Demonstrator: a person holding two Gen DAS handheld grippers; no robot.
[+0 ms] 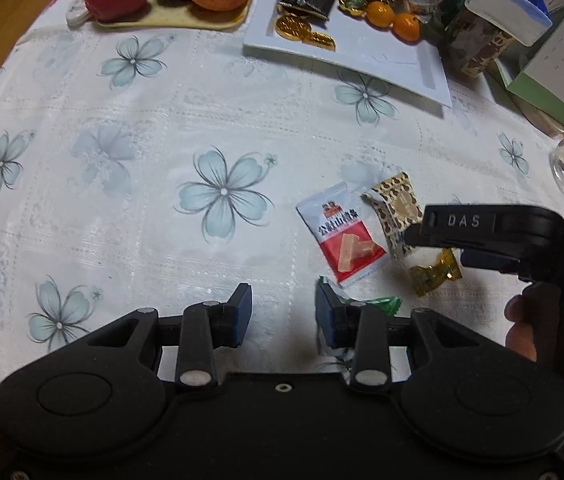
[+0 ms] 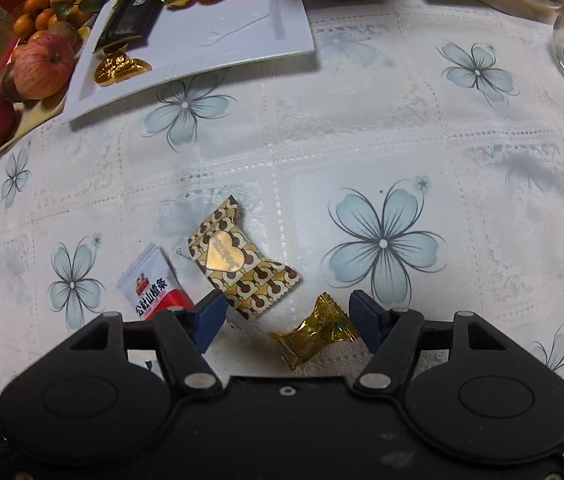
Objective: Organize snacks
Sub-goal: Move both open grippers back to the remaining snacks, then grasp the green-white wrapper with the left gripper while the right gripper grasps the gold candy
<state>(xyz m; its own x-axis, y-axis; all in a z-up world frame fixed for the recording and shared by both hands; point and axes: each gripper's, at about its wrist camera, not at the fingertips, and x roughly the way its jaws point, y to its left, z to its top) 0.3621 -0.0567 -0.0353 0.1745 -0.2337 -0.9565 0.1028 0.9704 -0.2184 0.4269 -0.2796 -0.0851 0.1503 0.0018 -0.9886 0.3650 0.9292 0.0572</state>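
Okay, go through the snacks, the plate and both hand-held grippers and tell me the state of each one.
Left hand-held gripper: open, nothing between its pads.
Right hand-held gripper: open, gold candy between the fingers, not gripped.
Gold candy: lying on the tablecloth, wrapped.
Brown patterned packet: flat on the cloth, sealed.
Red and white packet: flat on the cloth, sealed.
Green wrapper: partly hidden behind a left finger.
White plate: partly filled.
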